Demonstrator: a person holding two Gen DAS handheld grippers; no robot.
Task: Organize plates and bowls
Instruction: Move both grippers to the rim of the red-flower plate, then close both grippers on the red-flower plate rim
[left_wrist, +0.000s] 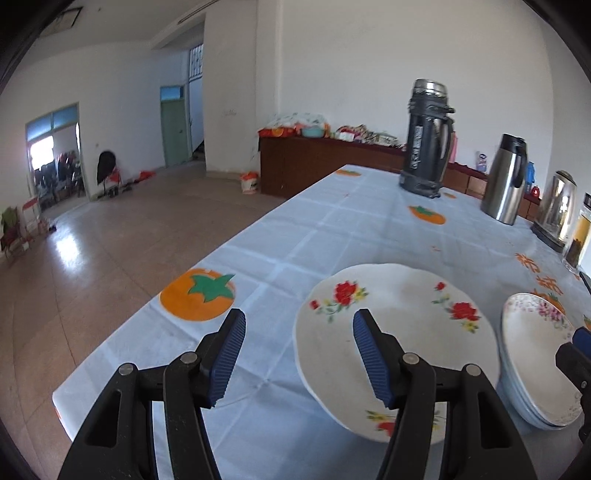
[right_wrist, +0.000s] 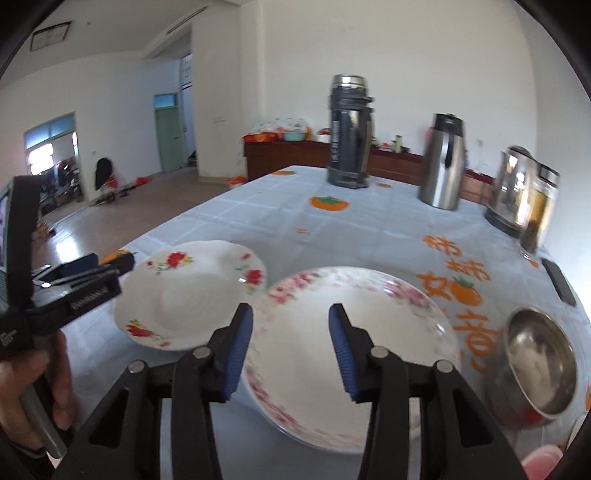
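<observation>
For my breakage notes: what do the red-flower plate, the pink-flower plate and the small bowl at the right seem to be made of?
Red-flower plate: likely glazed ceramic, glossy white with printed flowers.
Pink-flower plate: looks the same, glossy white with a floral rim; it tops a stack in the left wrist view.
Small bowl: metal, probably stainless steel, with a mirror-like inside.

Both wrist views look down close over one table (left_wrist: 314, 229), sharing its plates (right_wrist: 192, 295).

Left gripper (left_wrist: 299, 350) tilts downward, jaws spread wide and empty; right gripper (right_wrist: 291, 345) tilts likewise, jaws apart, gripping nothing
</observation>
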